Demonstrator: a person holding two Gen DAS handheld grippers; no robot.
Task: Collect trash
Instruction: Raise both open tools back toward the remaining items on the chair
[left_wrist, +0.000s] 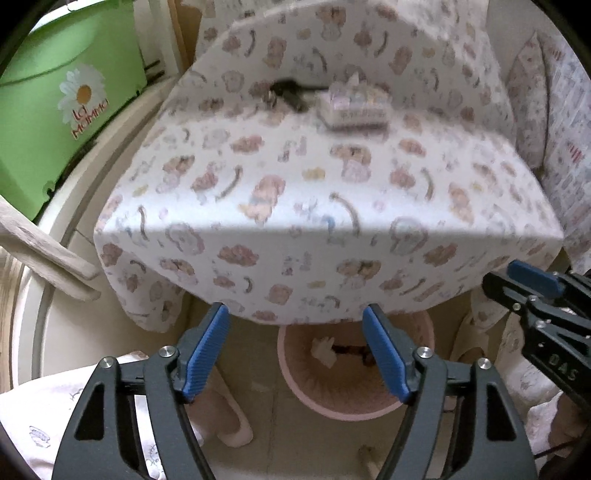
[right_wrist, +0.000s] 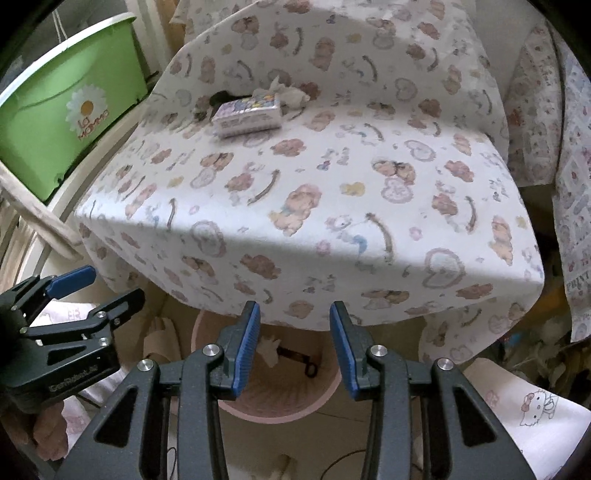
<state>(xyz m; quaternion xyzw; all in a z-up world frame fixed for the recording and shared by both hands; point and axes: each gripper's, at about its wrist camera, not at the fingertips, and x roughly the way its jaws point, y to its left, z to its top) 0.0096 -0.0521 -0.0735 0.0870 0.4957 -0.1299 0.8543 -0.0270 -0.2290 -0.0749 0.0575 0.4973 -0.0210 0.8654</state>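
A green tub (left_wrist: 70, 99) with a daisy sits upper left, beside the patterned tablecloth (left_wrist: 314, 192).

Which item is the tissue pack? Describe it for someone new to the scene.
Start at the table under the bear-print cloth. Near its far edge lies the tissue pack, a small flat rectangular packet with a pastel top and a white tissue sticking out. The dark object beside it is black; crumpled tissue behind is shapeless.

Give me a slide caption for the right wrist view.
Open right gripper above pink bin holding crumpled tissue, beside cloth-covered table.
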